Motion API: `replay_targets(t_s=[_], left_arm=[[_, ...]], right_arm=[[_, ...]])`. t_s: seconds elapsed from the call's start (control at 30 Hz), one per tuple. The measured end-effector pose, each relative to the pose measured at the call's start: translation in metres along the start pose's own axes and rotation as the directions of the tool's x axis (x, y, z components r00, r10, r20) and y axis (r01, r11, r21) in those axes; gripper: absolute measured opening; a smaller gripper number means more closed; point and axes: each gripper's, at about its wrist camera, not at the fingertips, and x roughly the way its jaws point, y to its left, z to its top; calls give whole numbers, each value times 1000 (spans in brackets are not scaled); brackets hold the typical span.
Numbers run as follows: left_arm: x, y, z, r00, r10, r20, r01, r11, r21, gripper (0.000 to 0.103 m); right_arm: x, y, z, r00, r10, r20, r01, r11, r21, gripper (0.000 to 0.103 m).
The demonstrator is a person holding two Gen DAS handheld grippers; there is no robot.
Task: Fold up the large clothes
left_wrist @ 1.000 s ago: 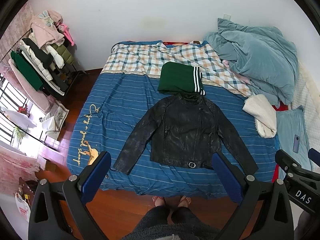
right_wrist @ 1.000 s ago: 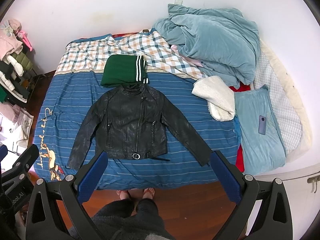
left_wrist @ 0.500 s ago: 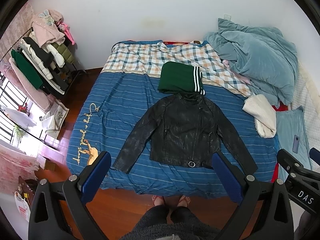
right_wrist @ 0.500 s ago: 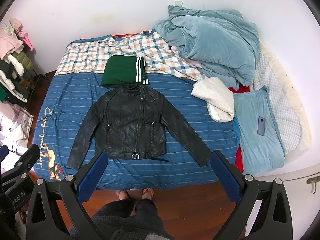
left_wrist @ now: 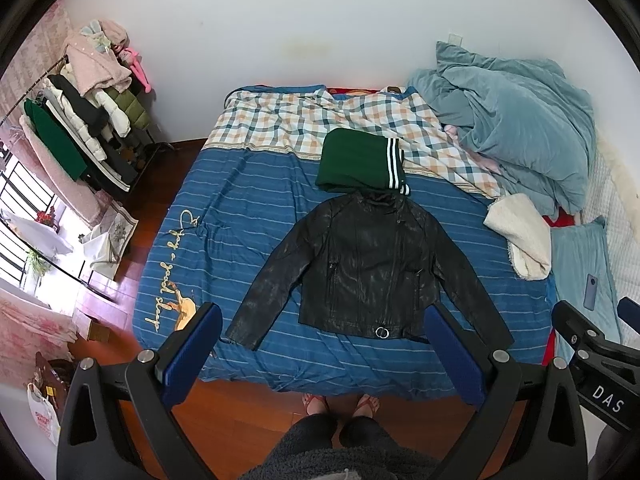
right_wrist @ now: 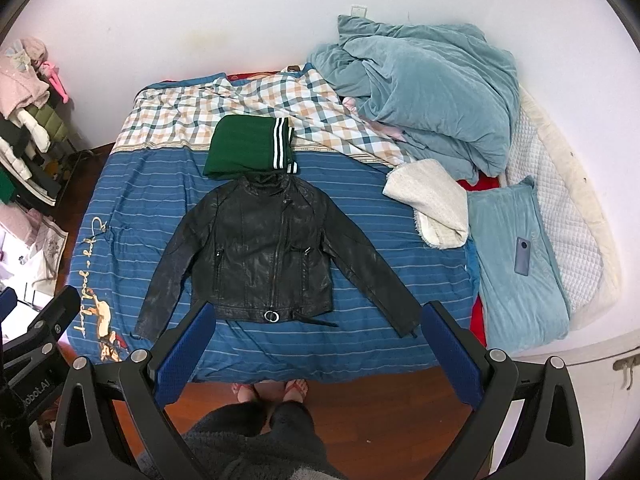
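Left claw (left_wrist: 320,344) and right claw (right_wrist: 316,340) both spread wide and empty, held high above the bed's near edge. Black leather jacket (right_wrist: 264,256) lies flat, front up, sleeves splayed, on the blue striped bed (right_wrist: 160,184), well below and ahead of both. Folded green garment (right_wrist: 244,148) touches its collar. Teal duvet (right_wrist: 432,92) and white fleece (right_wrist: 432,208) heaped toward the far right corner; phone (right_wrist: 523,256) on the teal pillow. Nothing lies over the jacket.

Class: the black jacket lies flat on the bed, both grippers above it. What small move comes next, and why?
Probably lower the open left gripper to the nearer sleeve cuff: the jacket lies spread, unfolded, and neither gripper holds anything.
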Motion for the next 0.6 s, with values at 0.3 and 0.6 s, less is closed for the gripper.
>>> replay_targets(t_s=[0.3,0.6], left_arm=[[0,-1,1,1000,-2,4,2,1000,0,103],[-1,-1,0,1000,-1,8,1,1000,0,103]], right_arm=[[-2,3,1,1000,-3,6,3,1000,-2,103],[-8,6,2,1000,-1,16,1,1000,-2,103]])
